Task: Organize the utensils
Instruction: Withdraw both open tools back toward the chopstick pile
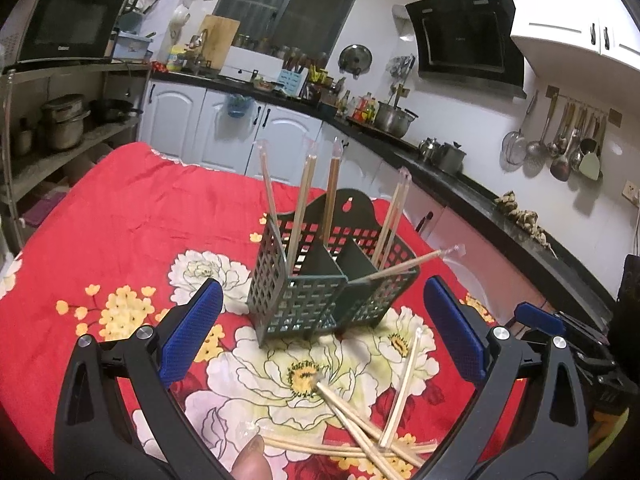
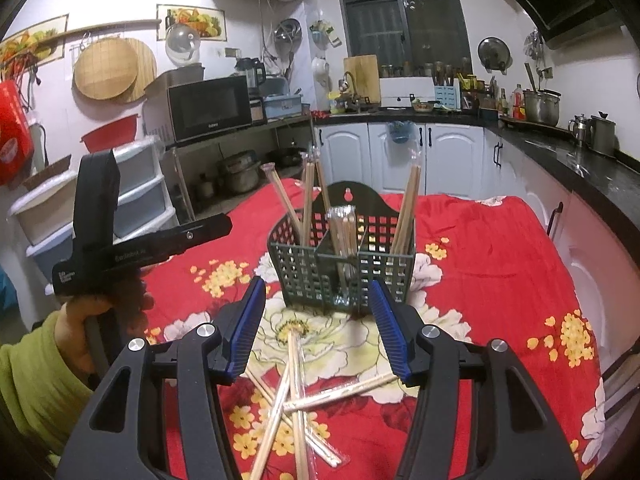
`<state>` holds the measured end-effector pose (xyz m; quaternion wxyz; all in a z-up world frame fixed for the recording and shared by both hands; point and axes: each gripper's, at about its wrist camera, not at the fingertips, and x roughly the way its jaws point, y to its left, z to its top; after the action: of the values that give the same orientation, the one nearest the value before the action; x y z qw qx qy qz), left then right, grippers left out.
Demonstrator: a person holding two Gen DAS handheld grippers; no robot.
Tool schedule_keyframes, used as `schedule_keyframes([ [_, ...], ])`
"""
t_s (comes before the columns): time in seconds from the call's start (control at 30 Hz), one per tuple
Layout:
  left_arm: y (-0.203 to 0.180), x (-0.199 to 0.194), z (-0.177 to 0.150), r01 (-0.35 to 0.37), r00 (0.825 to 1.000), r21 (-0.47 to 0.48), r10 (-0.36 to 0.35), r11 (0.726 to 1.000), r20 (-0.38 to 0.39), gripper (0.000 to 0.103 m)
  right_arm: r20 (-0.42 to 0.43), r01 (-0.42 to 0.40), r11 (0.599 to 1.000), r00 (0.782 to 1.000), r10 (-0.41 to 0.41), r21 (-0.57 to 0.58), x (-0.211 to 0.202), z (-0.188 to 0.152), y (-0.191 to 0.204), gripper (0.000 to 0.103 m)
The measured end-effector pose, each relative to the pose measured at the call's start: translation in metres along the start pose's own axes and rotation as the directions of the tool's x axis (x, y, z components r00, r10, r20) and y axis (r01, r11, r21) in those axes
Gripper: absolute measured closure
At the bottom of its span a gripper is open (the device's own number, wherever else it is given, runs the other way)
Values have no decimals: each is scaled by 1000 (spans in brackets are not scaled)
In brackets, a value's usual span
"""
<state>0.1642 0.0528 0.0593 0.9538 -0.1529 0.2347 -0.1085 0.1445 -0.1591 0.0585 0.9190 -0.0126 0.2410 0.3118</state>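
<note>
Both wrist views toward shared caddy [image 1: 320, 280]

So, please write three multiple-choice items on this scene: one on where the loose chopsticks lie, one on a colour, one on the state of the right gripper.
1. Where do the loose chopsticks lie?
A. on the cloth, in front of the basket
B. on the black counter
C. on the microwave

2. What colour is the tablecloth mainly?
A. blue
B. red
C. grey

3. How is the right gripper?
A. shut on a spoon
B. open, holding nothing
C. shut on the basket

Key: 1 A, the pile lies crossed before the green basket; 2 B, red with flowers; 3 B, its blue pads stand apart over the pile.
</note>
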Motion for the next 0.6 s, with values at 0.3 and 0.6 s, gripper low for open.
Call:
schedule_keyframes([
  [0.3, 11, 6, -11, 5, 999, -27, -7, 1000, -46, 11, -58, 5, 1000, 998, -6, -26, 11, -22, 4, 51],
  [0.6, 22, 22, -26, 33, 991, -76, -42, 997, -131, 30, -130, 13, 997, 991, -23, -77, 25, -48, 13, 51],
])
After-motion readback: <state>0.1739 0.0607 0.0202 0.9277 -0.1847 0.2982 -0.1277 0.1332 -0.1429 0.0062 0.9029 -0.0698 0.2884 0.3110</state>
